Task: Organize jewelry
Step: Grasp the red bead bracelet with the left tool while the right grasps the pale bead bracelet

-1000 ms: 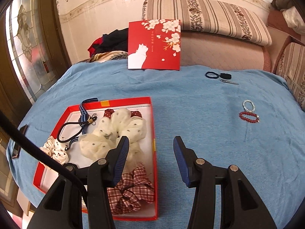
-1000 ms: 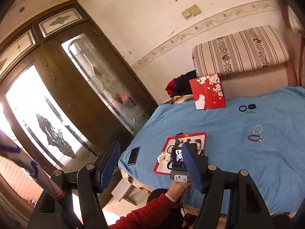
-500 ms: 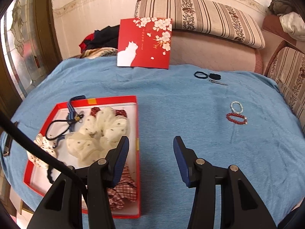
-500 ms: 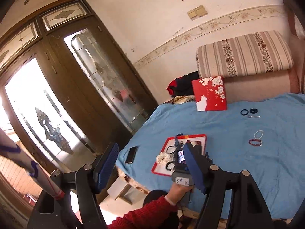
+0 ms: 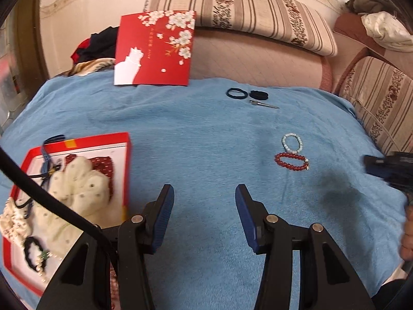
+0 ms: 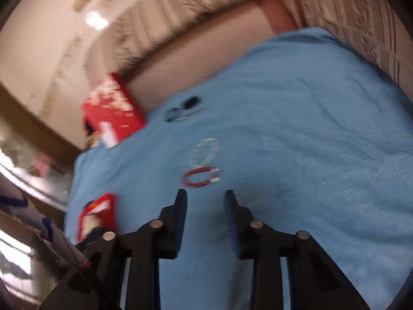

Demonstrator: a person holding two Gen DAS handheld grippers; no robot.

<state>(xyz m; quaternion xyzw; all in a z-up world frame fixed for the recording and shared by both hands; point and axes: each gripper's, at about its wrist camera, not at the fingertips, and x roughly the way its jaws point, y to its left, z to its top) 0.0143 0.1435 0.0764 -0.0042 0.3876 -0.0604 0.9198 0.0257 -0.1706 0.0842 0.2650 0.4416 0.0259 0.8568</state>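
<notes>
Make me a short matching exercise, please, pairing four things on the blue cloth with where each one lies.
1. red bead bracelet
2. white bead bracelet
3. cream scrunchie
4. black hair tie

A. inside the red box
B. far side, beside a metal hair clip
C. just beyond the red beads
D. nearest the right gripper

Pairs: 1-D, 2-C, 3-A, 4-B

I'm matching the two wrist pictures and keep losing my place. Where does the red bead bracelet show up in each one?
Left wrist view: the red bead bracelet lies on the blue cloth, right of centre, beyond the open left gripper.
Right wrist view: blurred, it lies near the centre, just past the open right gripper.
Shared landmark: the white bead bracelet sits right beside it on the far side in both.
</notes>
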